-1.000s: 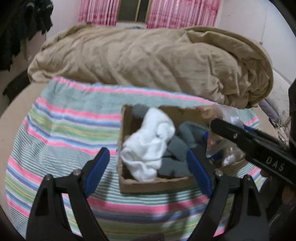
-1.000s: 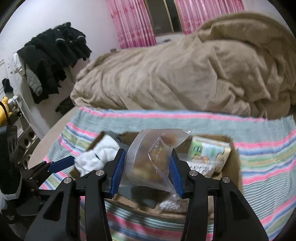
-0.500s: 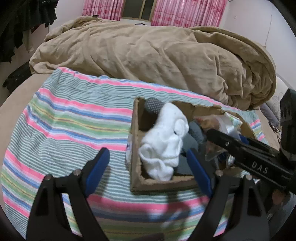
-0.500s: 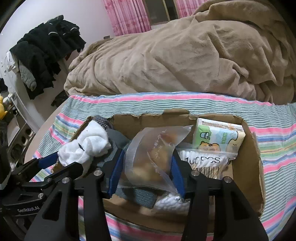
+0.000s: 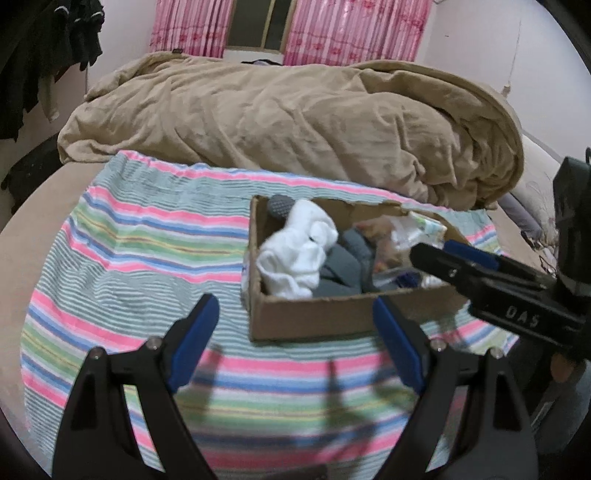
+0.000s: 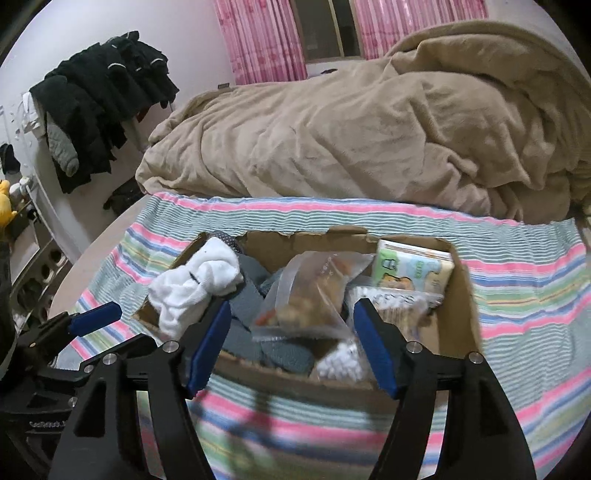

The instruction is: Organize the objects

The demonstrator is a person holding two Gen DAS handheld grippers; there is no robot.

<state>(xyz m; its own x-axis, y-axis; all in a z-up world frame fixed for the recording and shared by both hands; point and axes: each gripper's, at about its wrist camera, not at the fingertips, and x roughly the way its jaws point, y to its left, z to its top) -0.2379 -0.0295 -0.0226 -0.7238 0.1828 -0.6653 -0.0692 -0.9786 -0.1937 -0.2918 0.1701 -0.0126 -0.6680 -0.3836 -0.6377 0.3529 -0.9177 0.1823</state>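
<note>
A cardboard box [image 5: 314,314] [image 6: 465,295] sits on a striped cloth on the bed. It holds a white sock bundle [image 5: 299,251] [image 6: 195,284], grey socks [image 6: 251,295], a clear zip bag of snacks [image 6: 314,295], a tissue pack [image 6: 410,269] and a bag of cotton swabs [image 6: 391,302]. My right gripper [image 6: 291,343] is open, just in front of the zip bag, which lies in the box. My left gripper [image 5: 295,343] is open and empty, in front of the box's near wall. The right gripper also shows in the left wrist view [image 5: 491,273].
A large tan blanket [image 5: 295,122] is heaped behind the box. The striped cloth [image 5: 129,258] covers the bed in front. Dark clothes [image 6: 99,107] hang at the left wall. Pink curtains [image 5: 332,33] hang at the back.
My right gripper opened and let go of the zip bag, which now lies in the box. Both grippers pulled back from the box.
</note>
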